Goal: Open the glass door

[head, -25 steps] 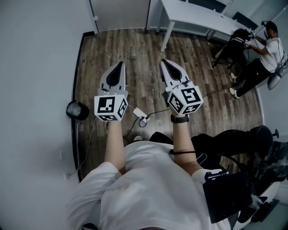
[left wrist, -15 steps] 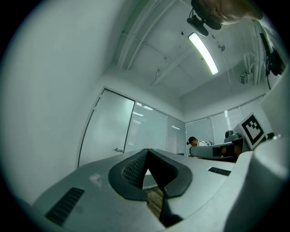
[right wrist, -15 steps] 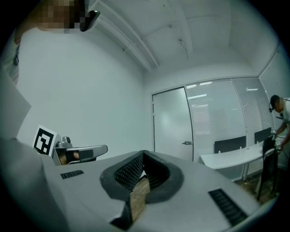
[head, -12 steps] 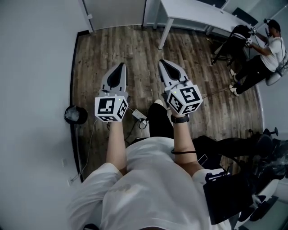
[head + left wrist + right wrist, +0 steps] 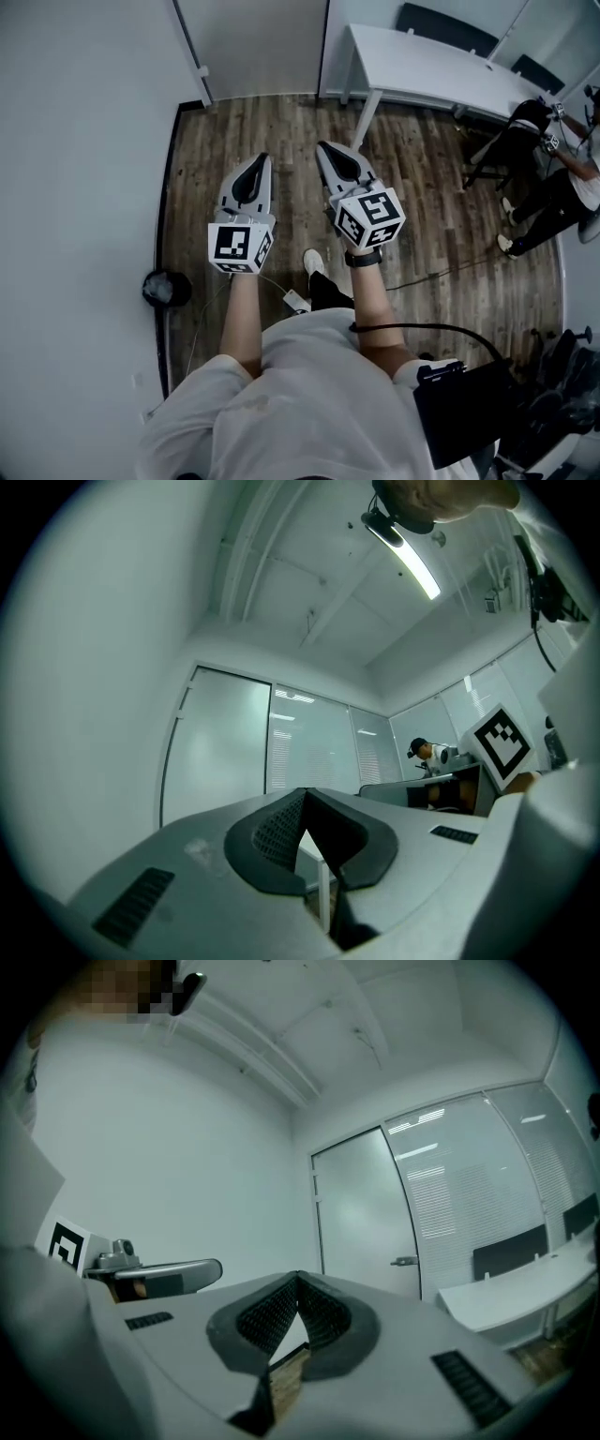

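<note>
A white shirt (image 5: 309, 403) and two bare forearms are seen nearest, at the near edge of the wood floor (image 5: 431, 216); a dark watch (image 5: 364, 257) is worn on the right wrist; a shoe (image 5: 313, 261) is seen on the floor between the forearms, and a white adapter (image 5: 296, 302) with its cable is seen lying just beside it; a black bin (image 5: 166, 288) is set at the floor's left edge, against the wall.

The left tongs (image 5: 259, 159) and the right tongs (image 5: 324, 146) are held side by side above the floor, apart from each other, both aimed at the far edge; in the left gripper view the left tongs (image 5: 305, 795) are shown closed, pad against pad, with nothing gripped; in the right gripper view the right tongs (image 5: 298, 1277) are likewise shown closed, and nothing is held.

Beyond them a white surface (image 5: 431, 61) is stood near the floor's far right corner, with black chairs (image 5: 445, 26) behind it; a person (image 5: 548, 192) is seated at the right edge.

The glass door (image 5: 262, 42) is found at the floor's far edge, left of the surface and well apart from both tongs; in the right gripper view the glass door (image 5: 366, 1222) is shown frosted and shut in its frame, its handle (image 5: 405, 1262) placed on the side nearer the surface.
</note>
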`<action>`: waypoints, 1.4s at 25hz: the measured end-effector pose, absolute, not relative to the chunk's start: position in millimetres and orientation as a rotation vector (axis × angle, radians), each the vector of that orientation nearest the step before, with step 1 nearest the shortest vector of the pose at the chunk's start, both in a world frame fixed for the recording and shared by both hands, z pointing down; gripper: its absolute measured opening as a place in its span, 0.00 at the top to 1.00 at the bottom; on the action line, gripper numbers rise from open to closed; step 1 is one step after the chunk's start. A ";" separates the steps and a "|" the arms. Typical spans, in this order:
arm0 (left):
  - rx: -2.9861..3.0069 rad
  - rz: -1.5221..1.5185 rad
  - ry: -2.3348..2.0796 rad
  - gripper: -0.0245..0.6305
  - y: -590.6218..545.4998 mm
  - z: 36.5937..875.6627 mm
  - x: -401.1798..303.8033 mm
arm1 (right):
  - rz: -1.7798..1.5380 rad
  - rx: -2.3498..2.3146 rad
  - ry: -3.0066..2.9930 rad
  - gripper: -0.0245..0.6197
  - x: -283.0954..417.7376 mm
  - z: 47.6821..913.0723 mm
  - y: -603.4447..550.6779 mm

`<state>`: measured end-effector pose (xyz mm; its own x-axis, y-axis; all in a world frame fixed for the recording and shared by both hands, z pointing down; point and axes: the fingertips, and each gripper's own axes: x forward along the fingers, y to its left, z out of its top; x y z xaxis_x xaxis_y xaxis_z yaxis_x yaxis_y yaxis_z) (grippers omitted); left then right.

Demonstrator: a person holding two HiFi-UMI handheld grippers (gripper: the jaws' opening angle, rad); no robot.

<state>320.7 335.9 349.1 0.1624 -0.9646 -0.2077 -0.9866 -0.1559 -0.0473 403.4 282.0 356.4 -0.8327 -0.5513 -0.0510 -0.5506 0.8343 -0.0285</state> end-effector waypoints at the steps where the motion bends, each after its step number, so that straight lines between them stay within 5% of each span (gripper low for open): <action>1: -2.257 0.189 1.925 0.96 309.2 346.7 319.0 | -0.027 -0.881 2.953 0.96 398.8 354.2 254.3; 18: -2.307 0.188 1.932 0.96 28.0 330.5 286.2 | 0.105 -0.894 3.001 0.96 351.5 333.2 1.5; 35: -2.369 0.153 1.822 0.96 -211.9 316.3 136.3 | 0.068 -1.004 2.885 0.96 201.5 306.2 -238.3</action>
<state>136.3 -211.9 316.3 0.2579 -0.9509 -0.1710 -0.9661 -0.2520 -0.0555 201.5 -238.3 306.2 -0.7808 -0.6175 -0.0954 -0.6213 0.7835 0.0137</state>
